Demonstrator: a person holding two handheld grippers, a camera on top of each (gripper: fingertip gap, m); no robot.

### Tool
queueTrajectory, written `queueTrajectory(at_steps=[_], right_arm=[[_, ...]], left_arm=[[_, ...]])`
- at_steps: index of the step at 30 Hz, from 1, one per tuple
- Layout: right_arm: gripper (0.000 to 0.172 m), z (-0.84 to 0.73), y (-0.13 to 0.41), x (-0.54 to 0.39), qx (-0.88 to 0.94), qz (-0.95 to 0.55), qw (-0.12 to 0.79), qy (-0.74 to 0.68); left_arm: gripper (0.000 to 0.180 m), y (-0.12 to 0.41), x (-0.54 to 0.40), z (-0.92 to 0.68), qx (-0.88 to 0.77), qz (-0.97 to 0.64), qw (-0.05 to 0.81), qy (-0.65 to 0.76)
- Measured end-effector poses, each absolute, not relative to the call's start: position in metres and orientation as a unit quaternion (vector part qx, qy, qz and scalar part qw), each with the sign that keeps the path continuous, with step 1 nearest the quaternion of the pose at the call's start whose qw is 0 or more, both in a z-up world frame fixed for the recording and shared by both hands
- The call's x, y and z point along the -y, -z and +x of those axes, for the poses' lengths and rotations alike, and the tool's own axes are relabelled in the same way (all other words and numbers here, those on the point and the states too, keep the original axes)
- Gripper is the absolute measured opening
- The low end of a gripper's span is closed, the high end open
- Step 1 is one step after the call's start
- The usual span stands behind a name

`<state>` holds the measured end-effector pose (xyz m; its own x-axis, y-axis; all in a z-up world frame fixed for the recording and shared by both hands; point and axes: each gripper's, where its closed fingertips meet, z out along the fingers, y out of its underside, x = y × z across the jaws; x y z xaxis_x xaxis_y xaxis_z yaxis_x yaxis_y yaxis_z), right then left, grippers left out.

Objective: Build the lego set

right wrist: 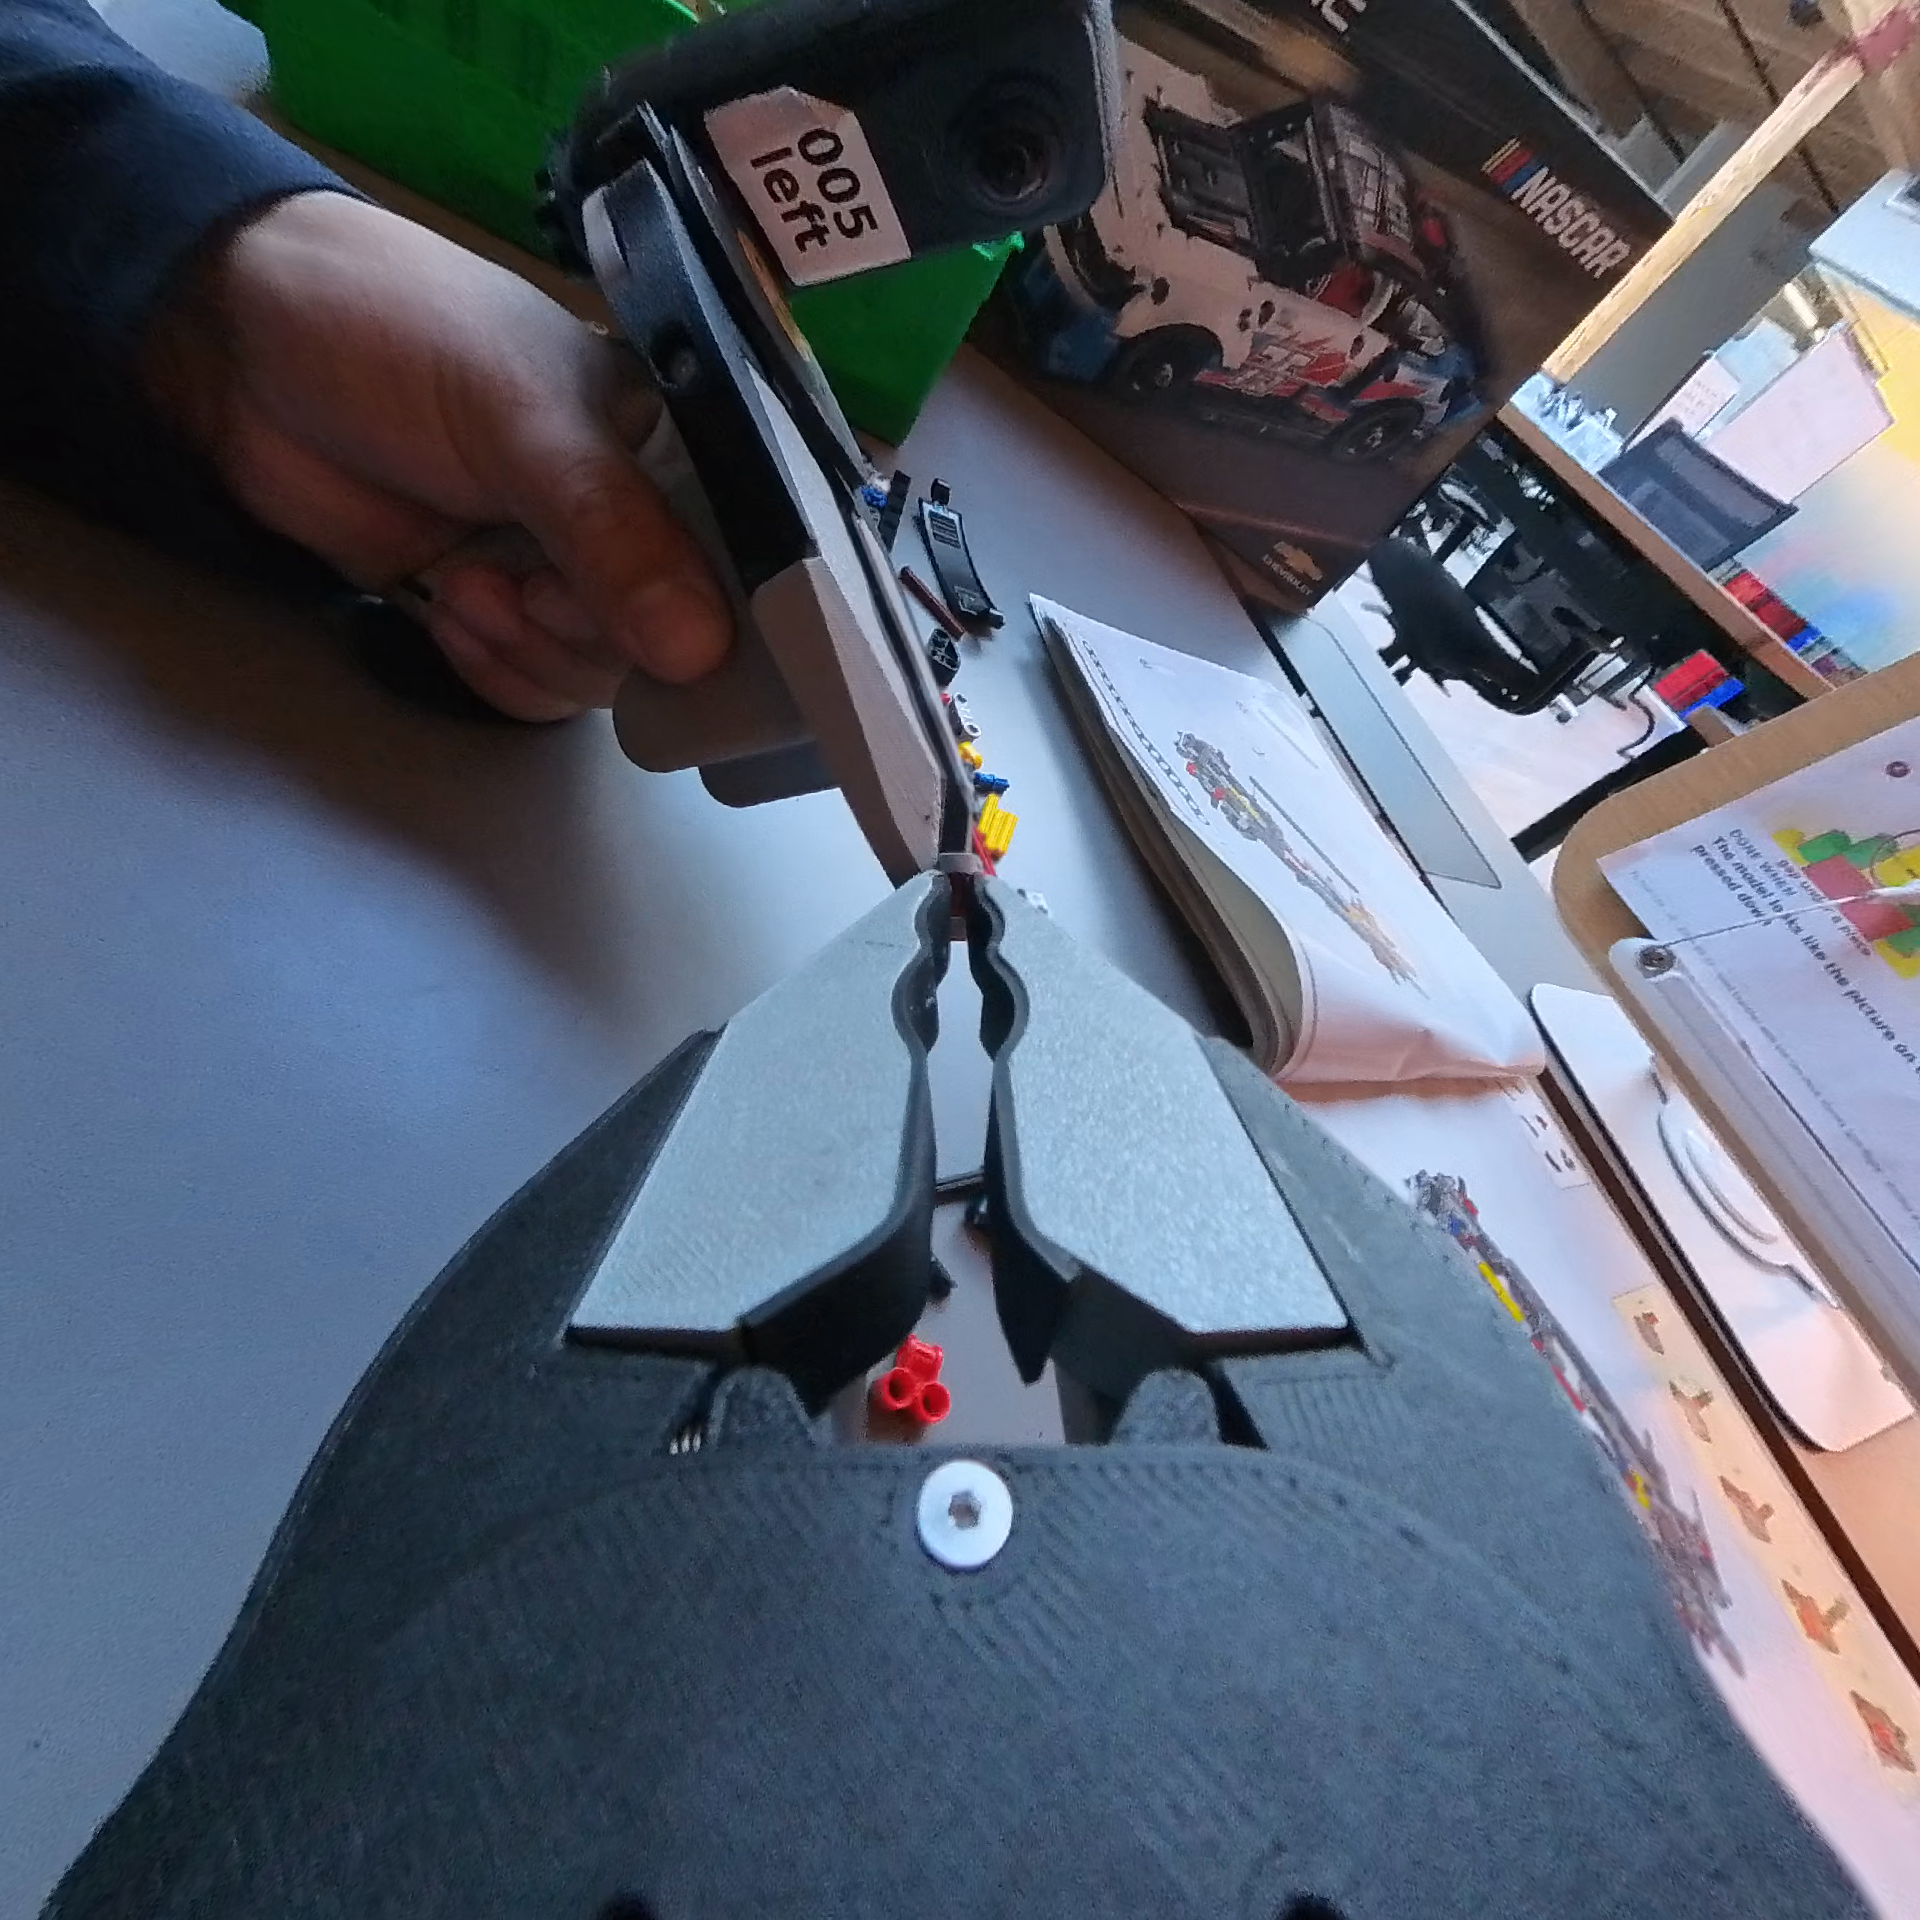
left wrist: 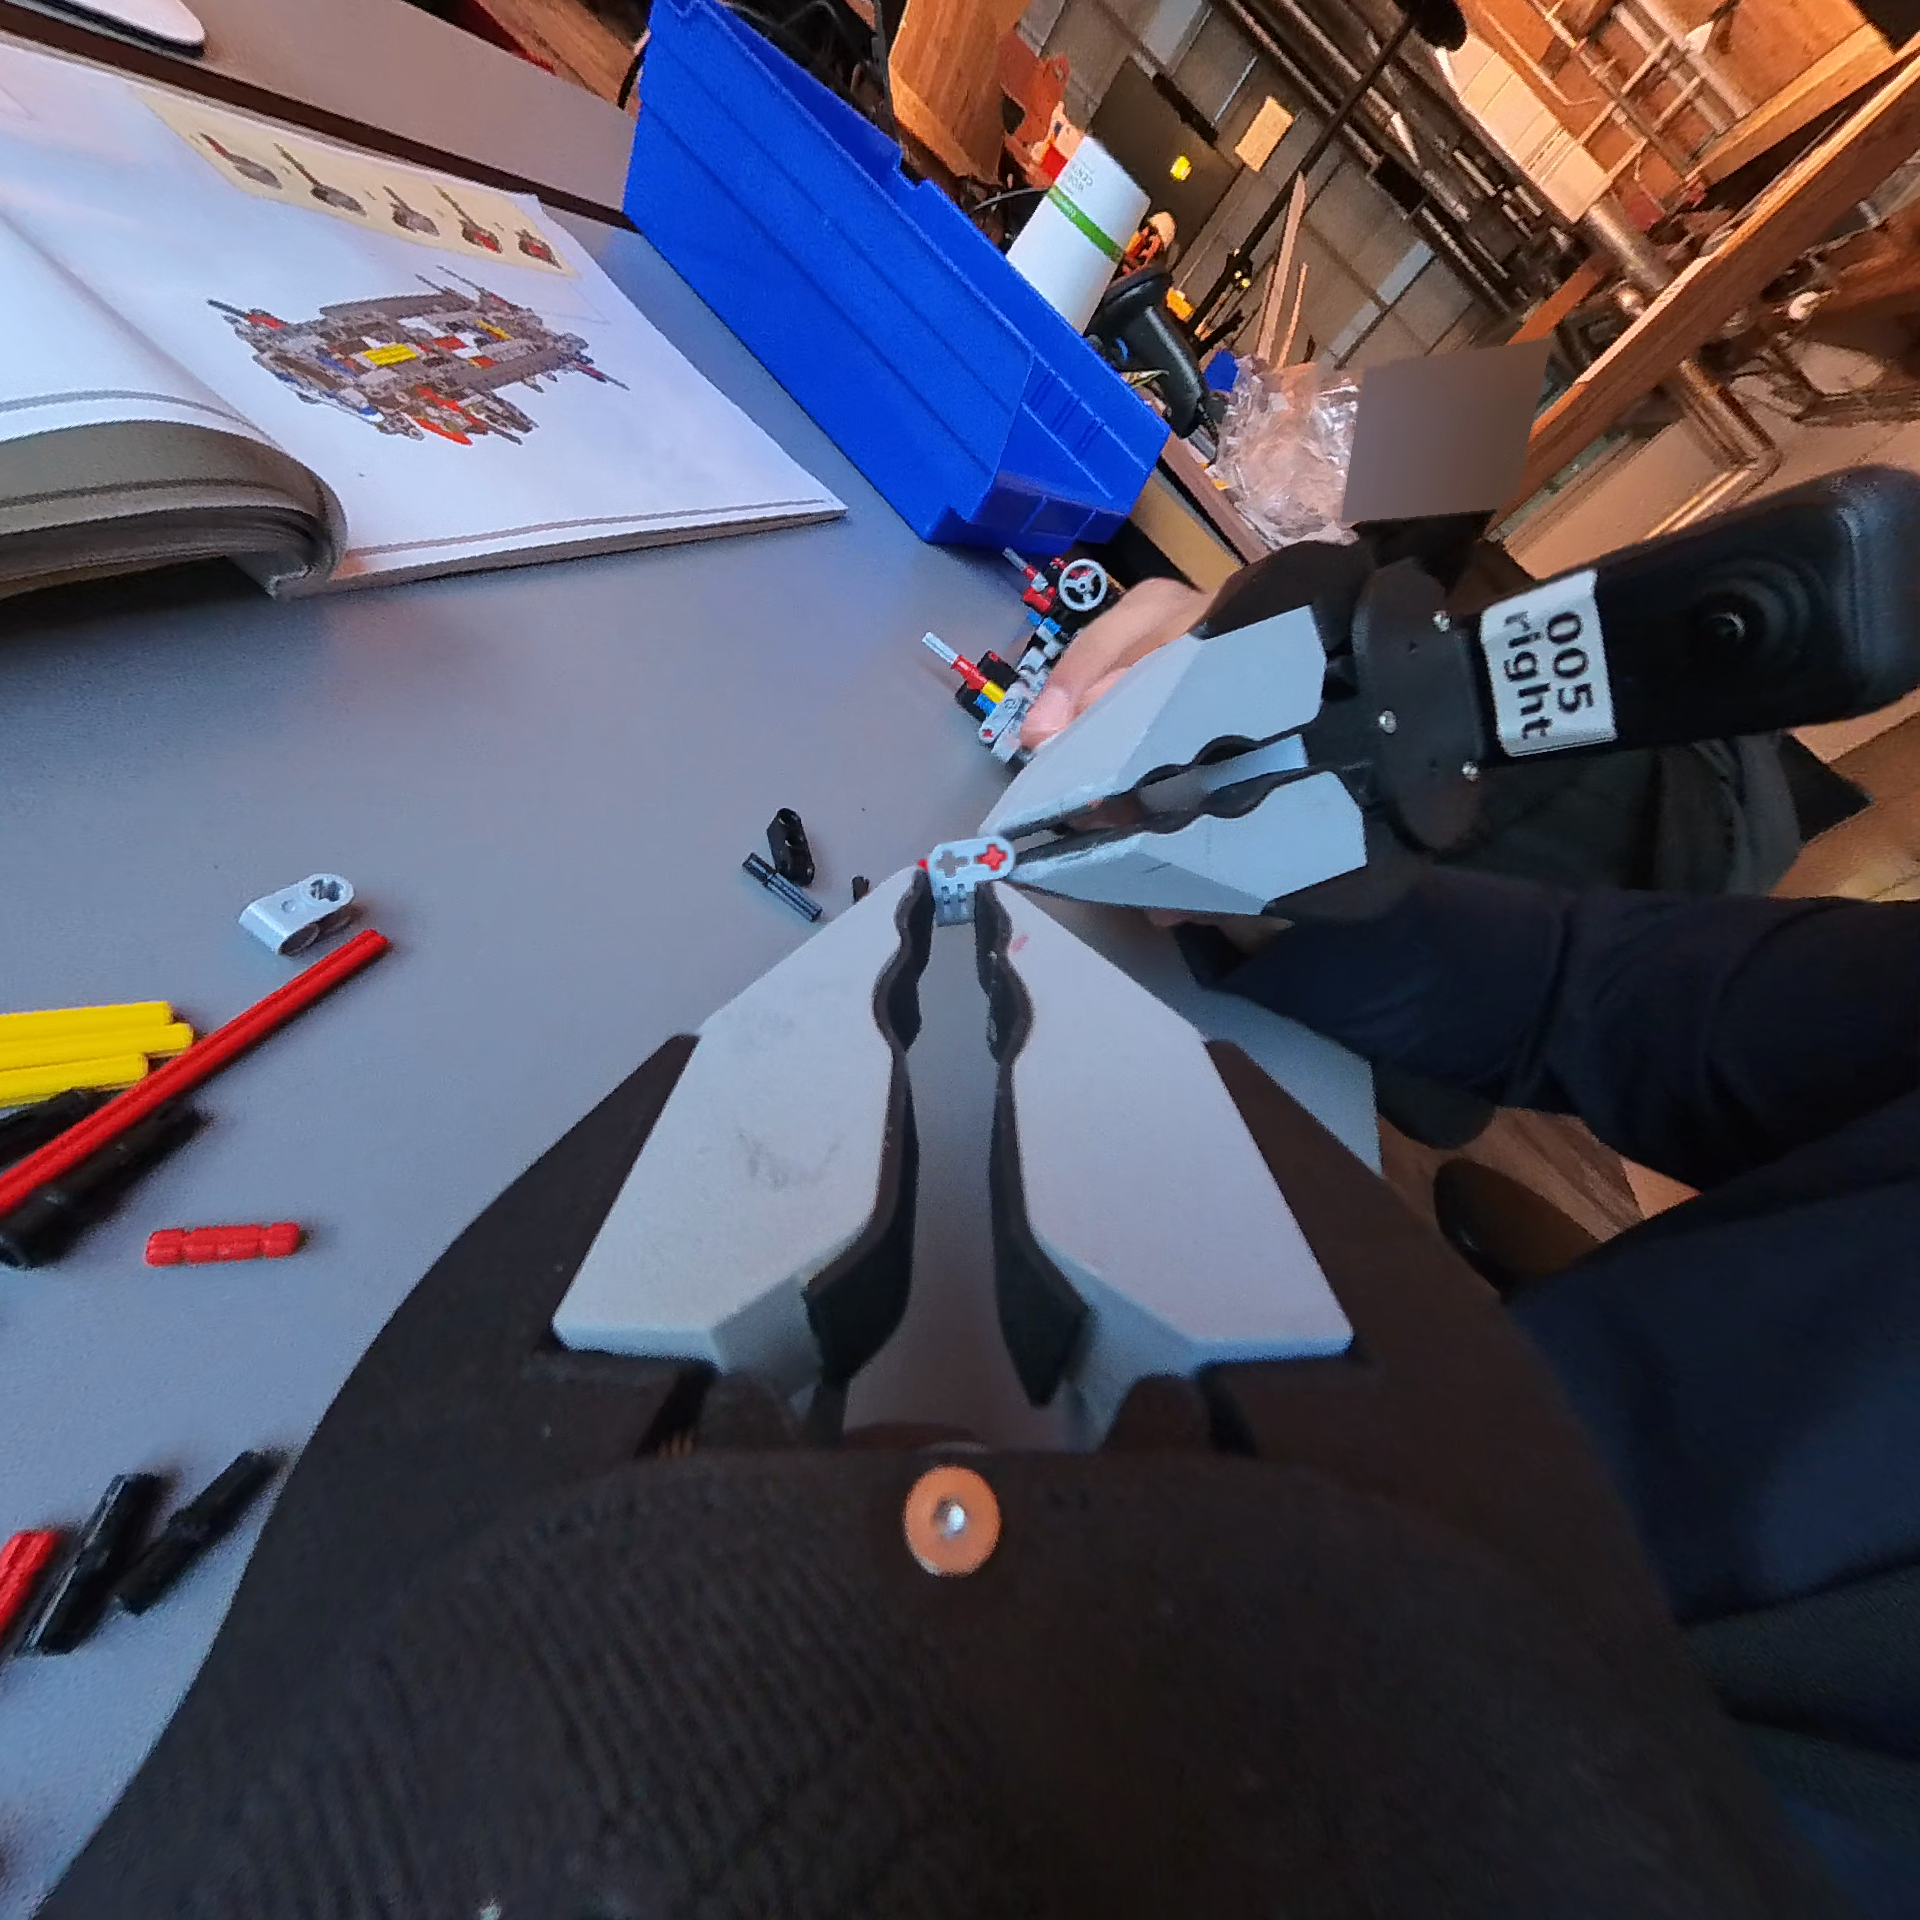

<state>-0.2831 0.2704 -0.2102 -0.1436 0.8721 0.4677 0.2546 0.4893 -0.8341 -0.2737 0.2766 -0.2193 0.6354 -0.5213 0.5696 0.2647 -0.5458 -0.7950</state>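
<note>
- A grey table (left wrist: pixel 468 727) is seen under both grippers, strewn with small building-toy parts.
- A blue bin (left wrist: pixel 852 312) stands at the far side of the table in the left wrist view; its inside is hidden. A green bin (right wrist: pixel 862 332) is seen at the far left in the right wrist view, its contents likewise hidden.
- A printed box (right wrist: pixel 1299 312) bearing a race-car picture stands far right of the green bin.
- An open booklet (left wrist: pixel 416 343) lies on the table left of the blue bin, showing an assembly drawing.
- The left gripper (left wrist: pixel 951 904) is held in a hand (right wrist: pixel 416 457); its pads are clamped on the lower end of a small grey connector (left wrist: pixel 966 873), lifted above the table at the middle of the view.
- The connector's long upper bar runs left to right across the left wrist view, with its short leg pointing back between the left pads.
- The right gripper (right wrist: pixel 961 914) comes in from the right; its fingertips are closed on a red pin (left wrist: pixel 995 857) seated in the right hole of the connector. The two grippers' tips nearly touch.
- A small assembly (left wrist: pixel 1023 665) is seen at the far table edge.
- Yellow bars (left wrist: pixel 83 1044), a red rod (left wrist: pixel 208 1049), a grey joint (left wrist: pixel 301 909) and black pins (left wrist: pixel 784 862) lie to the left.
</note>
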Motion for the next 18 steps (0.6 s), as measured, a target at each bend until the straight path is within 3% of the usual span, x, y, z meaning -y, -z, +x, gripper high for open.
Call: queueTrajectory(at_steps=[4,8,9,11,14,18], right_arm=[[0.0,-0.282,0.212,-0.273,0.687,-0.43,0.496,-0.313],[0.0,-0.279,0.213,-0.274,0.677,-0.446,0.47,-0.35],[0.0,-0.279,0.214,-0.272,0.677,-0.449,0.457,-0.362],[0.0,-0.28,0.218,-0.273,0.673,-0.457,0.445,-0.373],[0.0,-0.281,0.248,-0.285,0.69,-0.511,0.391,-0.331],[0.0,-0.28,0.229,-0.288,0.67,-0.496,0.441,-0.332]], left_arm=[[0.008,0.22,-0.276,-0.272,-0.096,-0.773,0.459,0.427],[0.029,0.223,-0.267,-0.27,-0.171,-0.776,0.433,0.426],[0.026,0.223,-0.267,-0.271,-0.193,-0.774,0.442,0.409],[0.0,0.221,-0.267,-0.273,-0.223,-0.771,0.458,0.382],[0.0,0.245,-0.274,-0.285,-0.245,-0.817,0.422,0.307],[0.0,0.249,-0.271,-0.289,-0.278,-0.819,0.431,0.258]])
